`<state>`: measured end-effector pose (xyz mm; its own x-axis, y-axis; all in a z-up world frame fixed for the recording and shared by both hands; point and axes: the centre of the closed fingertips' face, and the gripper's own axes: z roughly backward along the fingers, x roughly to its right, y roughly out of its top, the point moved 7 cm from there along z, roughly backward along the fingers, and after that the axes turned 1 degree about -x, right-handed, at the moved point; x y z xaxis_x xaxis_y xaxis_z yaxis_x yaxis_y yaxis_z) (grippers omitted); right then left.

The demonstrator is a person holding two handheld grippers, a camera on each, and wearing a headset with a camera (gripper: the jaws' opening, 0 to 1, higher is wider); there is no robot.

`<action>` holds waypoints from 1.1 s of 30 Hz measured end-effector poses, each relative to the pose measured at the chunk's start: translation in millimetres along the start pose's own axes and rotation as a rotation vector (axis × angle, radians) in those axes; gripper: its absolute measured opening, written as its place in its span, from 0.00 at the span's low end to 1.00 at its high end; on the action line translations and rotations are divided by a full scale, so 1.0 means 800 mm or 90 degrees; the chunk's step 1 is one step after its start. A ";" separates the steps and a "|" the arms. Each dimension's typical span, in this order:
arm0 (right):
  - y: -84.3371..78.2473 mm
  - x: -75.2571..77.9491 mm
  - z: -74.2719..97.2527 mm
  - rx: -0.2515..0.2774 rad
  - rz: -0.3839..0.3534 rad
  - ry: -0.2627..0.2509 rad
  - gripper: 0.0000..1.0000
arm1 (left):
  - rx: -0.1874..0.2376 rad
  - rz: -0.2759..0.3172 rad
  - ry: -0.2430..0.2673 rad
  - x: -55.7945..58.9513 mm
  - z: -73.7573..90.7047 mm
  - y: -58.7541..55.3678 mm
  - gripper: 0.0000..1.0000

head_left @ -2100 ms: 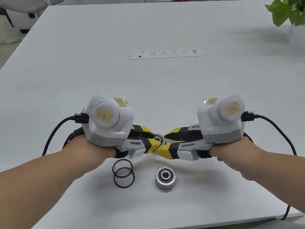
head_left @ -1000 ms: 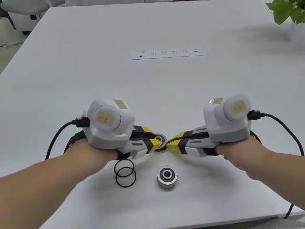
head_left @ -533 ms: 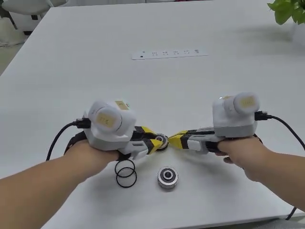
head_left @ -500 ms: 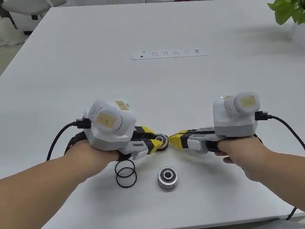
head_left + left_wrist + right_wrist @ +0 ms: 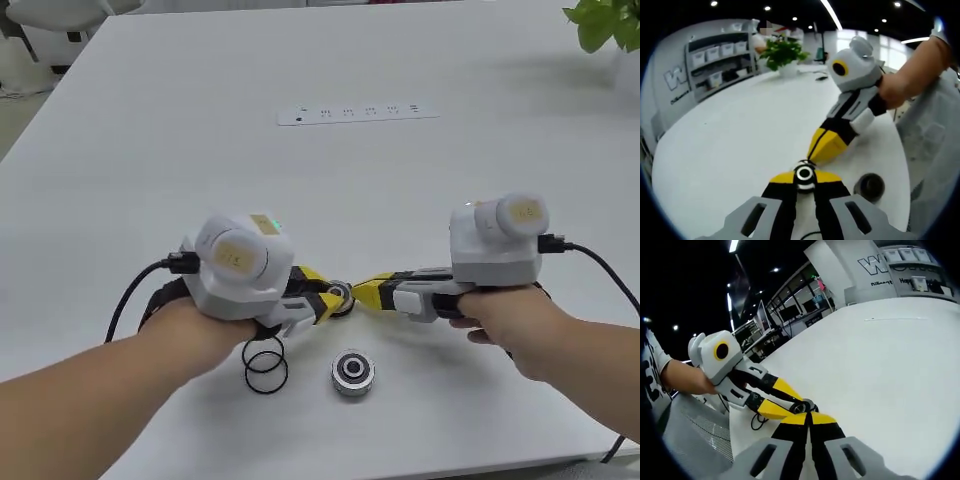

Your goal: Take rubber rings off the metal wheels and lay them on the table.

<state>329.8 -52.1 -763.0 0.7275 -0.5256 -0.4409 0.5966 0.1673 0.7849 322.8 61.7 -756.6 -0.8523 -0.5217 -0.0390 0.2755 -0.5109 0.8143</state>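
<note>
The left gripper's [image 5: 322, 302] fingers are clamping a metal wheel [image 5: 804, 173] just above the desk [image 5: 400, 180]. The right gripper [image 5: 810, 416], fingers pressed together, is drawing back from that wheel, tips just beside it, likely tugging its ring; two rubber rings [image 5: 263, 365] are lying near the wheel

A large white letter W [image 5: 673, 78] stands on the grey wall [image 5: 660, 107] in the left gripper view; it appears again in the right gripper view; smaller lettering beneath is unreadable.
</note>
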 end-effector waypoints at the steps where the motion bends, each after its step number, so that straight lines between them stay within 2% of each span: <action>1: 0.000 -0.001 0.000 0.000 0.003 0.001 0.00 | 0.000 -0.001 0.001 0.001 0.000 0.000 0.13; 10: 0.000 -0.009 -0.005 -0.003 0.010 0.020 0.00 | 0.000 -0.005 0.002 0.002 0.000 0.000 0.13; 31: -0.001 -0.004 -0.003 0.002 -0.002 0.041 0.00 | 0.000 -0.011 -0.006 0.003 0.000 0.000 0.13; 33: 0.001 -0.010 -0.003 0.009 -0.005 0.067 0.00 | 0.000 -0.011 -0.006 0.003 0.000 0.000 0.13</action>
<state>325.1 -45.8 -759.9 0.7552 -0.4356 -0.4898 0.5980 0.1518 0.7870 321.0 60.9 -756.4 -0.8610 -0.5064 -0.0474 0.2606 -0.5193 0.8139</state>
